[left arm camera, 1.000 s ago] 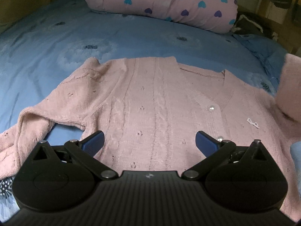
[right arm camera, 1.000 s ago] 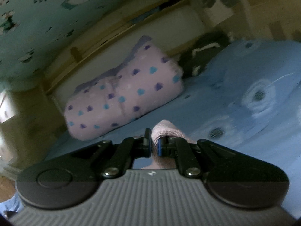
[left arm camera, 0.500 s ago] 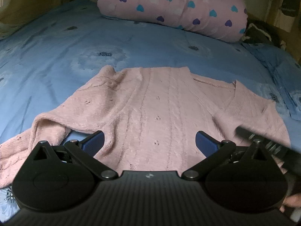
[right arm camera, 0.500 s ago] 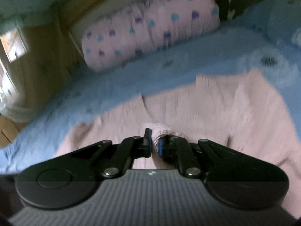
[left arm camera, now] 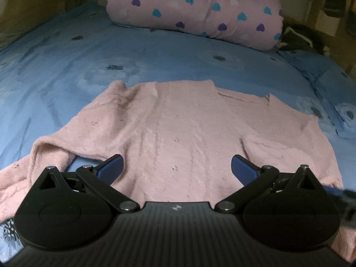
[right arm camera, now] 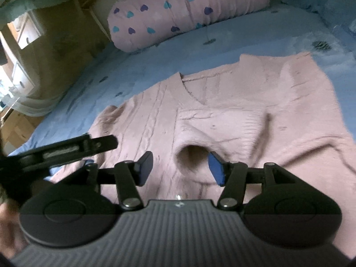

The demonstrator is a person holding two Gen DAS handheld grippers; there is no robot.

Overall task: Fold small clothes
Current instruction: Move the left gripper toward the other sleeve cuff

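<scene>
no legible writing | fuzzy pink knit sweater (left arm camera: pixel 182 129) flat on blue floral bedsheet (left arm camera: pixel 66 71) | right gripper (right arm camera: pixel 180 166) clamped on sleeve 0.5 s ago, now released, sleeve laid across chest | left gripper (left arm camera: pixel 176 169) spread wide, empty

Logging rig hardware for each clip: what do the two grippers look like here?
Both match. The left gripper and right gripper have matte black bodies with a ribbed centre panel bearing a small pale logo, two round black side housings, black linkage arms with silver pivot pins, and blue fingertip pads. No cables or sleeves are visible.
</scene>
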